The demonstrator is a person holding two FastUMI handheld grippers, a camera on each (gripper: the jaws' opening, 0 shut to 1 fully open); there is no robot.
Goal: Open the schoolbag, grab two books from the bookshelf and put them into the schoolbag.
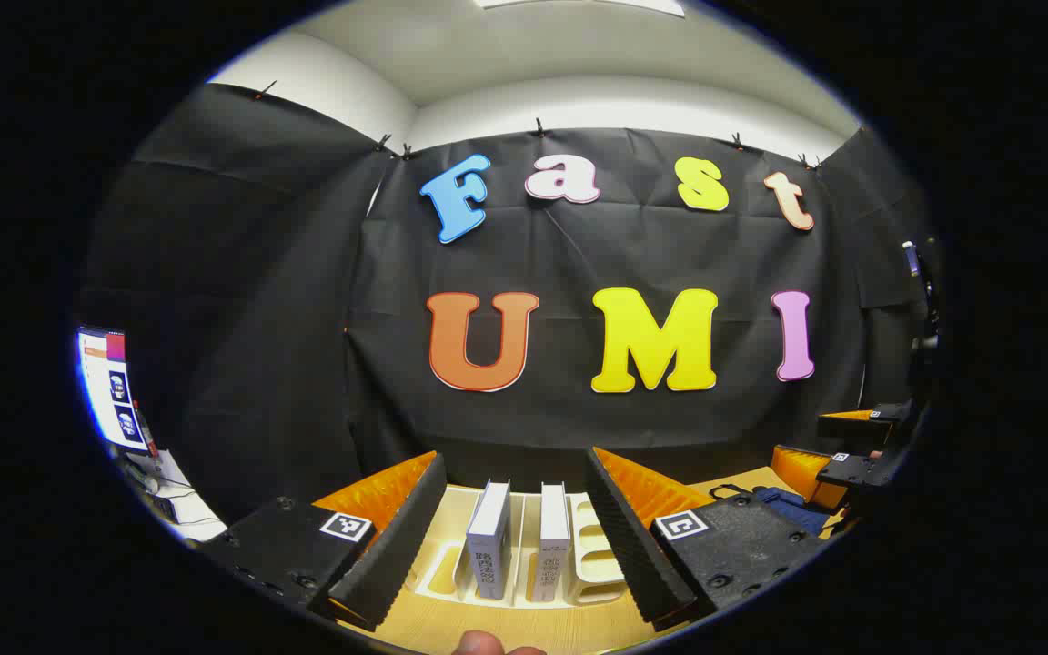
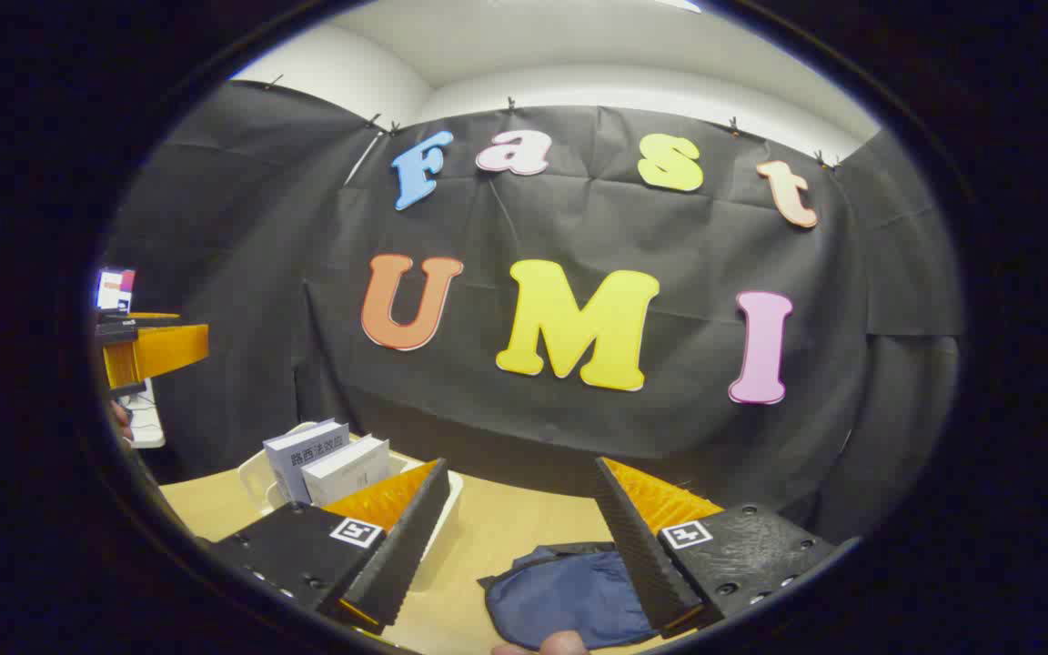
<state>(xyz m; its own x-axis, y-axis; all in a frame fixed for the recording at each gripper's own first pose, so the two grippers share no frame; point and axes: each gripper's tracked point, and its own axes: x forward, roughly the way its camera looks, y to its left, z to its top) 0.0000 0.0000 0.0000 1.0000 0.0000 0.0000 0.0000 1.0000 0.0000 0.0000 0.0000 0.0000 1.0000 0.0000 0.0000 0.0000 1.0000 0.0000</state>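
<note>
Left gripper view. Item 1: my left gripper (image 1: 518, 532), jaws spread wide, nothing between them. Item 2: the bookshelf (image 1: 592, 569), a pale slotted rack on the tabletop (image 1: 506, 628), straight ahead and low, framed by my 2 fingers. Item 3: the left book (image 1: 488, 537) and the right book (image 1: 554, 539), both upright in the rack, side by side but apart, spines toward me, long axes vertical. Item 4: the schoolbag (image 1: 783, 505), dark blue, off to my right on the tabletop, near my right gripper (image 1: 838, 455), which shows at that edge with its jaws parted. A fingertip of my own hand shows at the bottom rim.

Right gripper view. Item 1: my right gripper (image 2: 519, 537), jaws wide open, holding nothing. Item 2: the schoolbag (image 2: 569, 596), lying flat on the tabletop (image 2: 506, 523) just below and between my fingers, its right part hidden behind one finger; I cannot tell whether the zip is open, though it looks closed. Item 3: the bookshelf (image 2: 256, 478) with its 2 books, ahead to my left. Item 4: my left gripper (image 2: 149, 350) at the far left edge.

Judgement: the bag lies under the right jaws, the books dead ahead of the left jaws, so opening falls to the right, fetching to the left.
</note>
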